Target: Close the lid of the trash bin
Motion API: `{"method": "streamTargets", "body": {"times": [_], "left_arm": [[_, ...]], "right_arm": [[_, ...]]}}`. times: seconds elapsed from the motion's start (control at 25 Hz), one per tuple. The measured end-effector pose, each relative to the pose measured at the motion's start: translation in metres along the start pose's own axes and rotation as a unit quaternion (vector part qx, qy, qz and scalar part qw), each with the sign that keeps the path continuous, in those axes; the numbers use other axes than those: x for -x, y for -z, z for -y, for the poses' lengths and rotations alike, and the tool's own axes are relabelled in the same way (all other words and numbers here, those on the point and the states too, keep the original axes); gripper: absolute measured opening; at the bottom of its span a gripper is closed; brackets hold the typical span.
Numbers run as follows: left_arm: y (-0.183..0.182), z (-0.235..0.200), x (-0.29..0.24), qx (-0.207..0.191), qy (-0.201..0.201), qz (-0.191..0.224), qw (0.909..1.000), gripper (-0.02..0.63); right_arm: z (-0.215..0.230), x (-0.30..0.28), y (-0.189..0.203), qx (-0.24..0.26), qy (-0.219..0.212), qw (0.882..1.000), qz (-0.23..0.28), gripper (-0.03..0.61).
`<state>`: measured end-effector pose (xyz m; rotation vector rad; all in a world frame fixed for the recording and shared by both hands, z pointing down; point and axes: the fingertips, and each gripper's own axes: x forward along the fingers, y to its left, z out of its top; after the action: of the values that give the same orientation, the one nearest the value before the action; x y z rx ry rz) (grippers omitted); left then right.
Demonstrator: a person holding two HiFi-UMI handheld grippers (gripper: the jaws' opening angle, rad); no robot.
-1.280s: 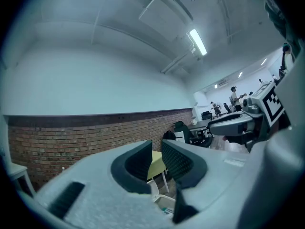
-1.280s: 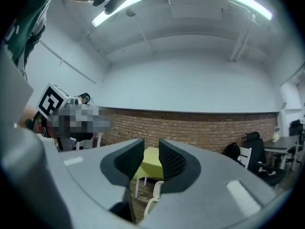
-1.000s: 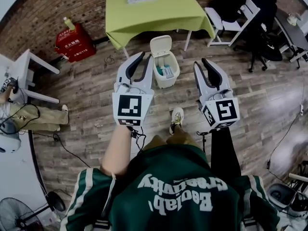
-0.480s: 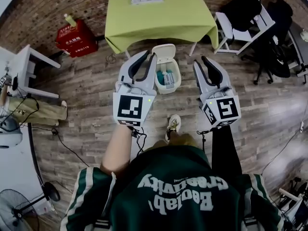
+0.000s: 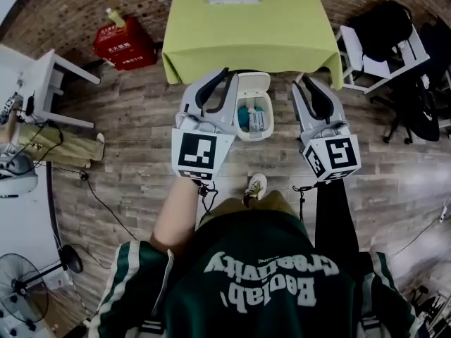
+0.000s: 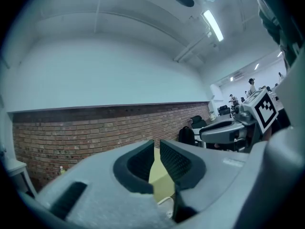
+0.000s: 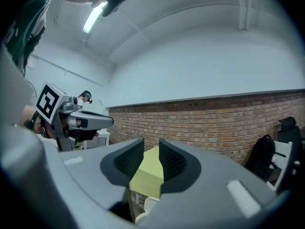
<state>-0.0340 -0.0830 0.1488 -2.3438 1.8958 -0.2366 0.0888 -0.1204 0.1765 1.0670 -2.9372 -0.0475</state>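
Hovering left tool (image 5: 224,76), right tool (image 5: 303,83): parted, empty | trash bin (image 5: 254,134) lid (image 5: 254,84) up | plank floor (image 5: 127,160) (brick wall (image 6: 71,128))

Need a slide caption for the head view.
Left gripper and right gripper, both open, flank the lid-up trash bin before the green table.

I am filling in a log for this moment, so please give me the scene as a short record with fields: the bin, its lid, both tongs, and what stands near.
bin: white trash bin on the wooden floor, some items inside
lid: lid raised, not closed
left tongs: left tongs at the bin's left in the head view, jaws slightly apart, empty
right tongs: right tongs at the bin's right, jaws apart, empty
behind bin: green table
task: not yet done
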Motion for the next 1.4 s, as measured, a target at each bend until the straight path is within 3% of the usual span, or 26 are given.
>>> {"method": "streamTargets", "body": {"times": [0.64,0.88,1.24,1.4], "left_arm": [[0.010,-0.022,-0.040,0.007,-0.029,-0.013,0.9995,0.044],[0.013,-0.033,-0.059,-0.029,-0.022,-0.014,0.9992,0.046],[0.022,-0.070,-0.105,0.001,0.013,0.032,0.9994,0.043],[0.046,-0.086,-0.134,0.000,0.030,0.013,0.9995,0.044]], "right_arm": [[0.027,-0.046,0.010,-0.031,-0.018,0.999,0.012,0.114],[0.039,-0.058,0.022,-0.039,-0.008,0.999,0.010,0.112],[0.052,-0.102,0.037,-0.045,0.018,0.999,-0.005,0.094],[0.058,-0.132,0.055,-0.059,0.025,0.997,-0.031,0.104]]}}
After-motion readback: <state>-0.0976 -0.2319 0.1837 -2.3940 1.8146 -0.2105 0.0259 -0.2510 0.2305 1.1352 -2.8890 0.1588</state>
